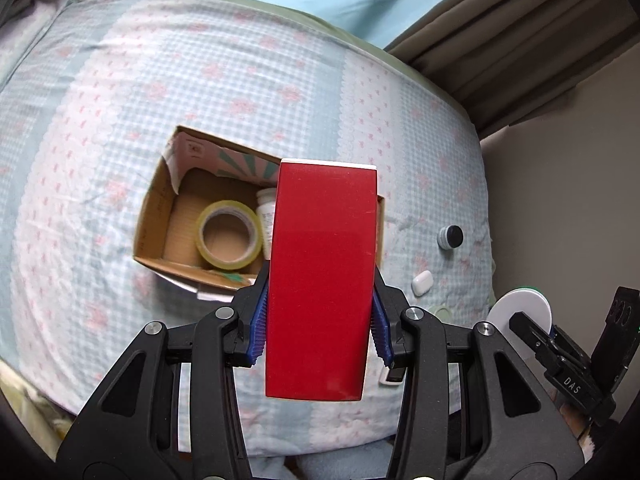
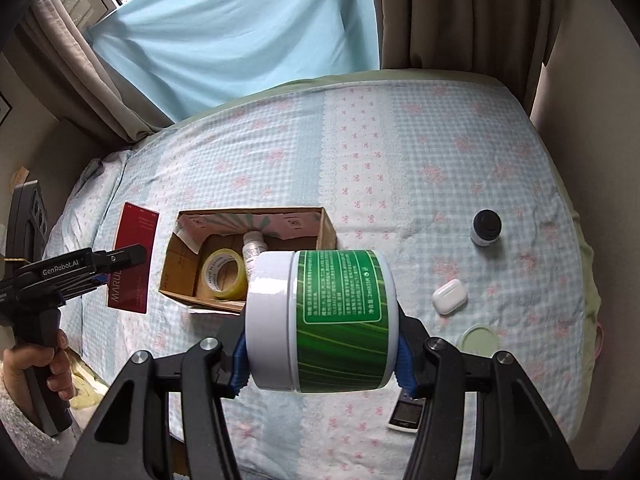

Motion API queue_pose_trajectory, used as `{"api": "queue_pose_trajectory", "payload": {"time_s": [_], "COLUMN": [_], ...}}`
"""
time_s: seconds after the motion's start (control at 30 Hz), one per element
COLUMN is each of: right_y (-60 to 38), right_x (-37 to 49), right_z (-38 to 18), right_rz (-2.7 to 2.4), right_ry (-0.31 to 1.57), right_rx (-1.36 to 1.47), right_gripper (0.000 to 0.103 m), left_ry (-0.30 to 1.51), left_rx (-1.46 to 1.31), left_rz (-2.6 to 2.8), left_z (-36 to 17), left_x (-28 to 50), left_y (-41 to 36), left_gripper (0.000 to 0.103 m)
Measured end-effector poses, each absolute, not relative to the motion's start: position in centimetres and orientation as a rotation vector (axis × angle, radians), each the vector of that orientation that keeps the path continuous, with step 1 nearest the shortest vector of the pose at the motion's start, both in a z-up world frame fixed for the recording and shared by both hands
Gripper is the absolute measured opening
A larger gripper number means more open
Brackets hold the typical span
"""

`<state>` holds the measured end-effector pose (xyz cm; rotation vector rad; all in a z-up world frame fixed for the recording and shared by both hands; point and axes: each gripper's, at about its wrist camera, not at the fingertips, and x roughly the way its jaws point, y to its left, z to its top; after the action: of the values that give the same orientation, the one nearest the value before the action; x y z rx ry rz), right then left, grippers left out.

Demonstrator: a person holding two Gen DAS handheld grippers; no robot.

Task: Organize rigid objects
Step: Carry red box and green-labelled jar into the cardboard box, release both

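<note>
My left gripper (image 1: 320, 316) is shut on a red box (image 1: 322, 276), held above the bed near the open cardboard box (image 1: 154, 216). The red box also shows in the right wrist view (image 2: 134, 258), left of the cardboard box (image 2: 326, 226). My right gripper (image 2: 320, 350) is shut on a green-labelled white jar (image 2: 320, 320), held on its side in front of the cardboard box. Inside the cardboard box lie a yellow tape roll (image 1: 228, 240) (image 2: 224, 274) and a white bottle (image 1: 266, 216) (image 2: 253, 250).
On the checked bedspread (image 2: 400, 140) to the right lie a small dark-capped jar (image 2: 487, 228) (image 1: 450, 237), a white earbud case (image 2: 450, 297) (image 1: 422, 283), a pale green lid (image 2: 479, 341) and a dark flat device (image 2: 406, 414). Curtains and wall stand behind the bed.
</note>
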<state>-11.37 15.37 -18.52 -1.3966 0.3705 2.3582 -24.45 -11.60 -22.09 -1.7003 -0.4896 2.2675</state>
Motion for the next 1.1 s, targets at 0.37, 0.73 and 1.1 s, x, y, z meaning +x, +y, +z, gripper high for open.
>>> {"api": "queue_pose_trajectory", "payload": {"time_s": [0.37, 0.73, 1.1], "right_y": [9.9, 11.1, 14.6], "right_x": [-16.2, -22.5, -27.4], "right_z": [-20.4, -26.8, -35.8], "right_rz": [2.273, 2.164, 2.052], "right_ry": [0.468, 0.523, 0.453], "right_rx": [-1.344, -1.484, -1.645], "right_gripper": [0.052, 0.052, 0.052], "left_ry": [-0.24, 0.118, 0.311], "left_rx": [-1.734, -1.761, -1.782], "left_rz": [2.199, 2.099, 2.033], "left_z": [-26.3, -34.4, -40.3], "left_x": [-30.3, -34.7, -35.8], "left_y": [-18.0, -16.7, -14.5], "left_gripper": [0.039, 0.039, 0.039]}}
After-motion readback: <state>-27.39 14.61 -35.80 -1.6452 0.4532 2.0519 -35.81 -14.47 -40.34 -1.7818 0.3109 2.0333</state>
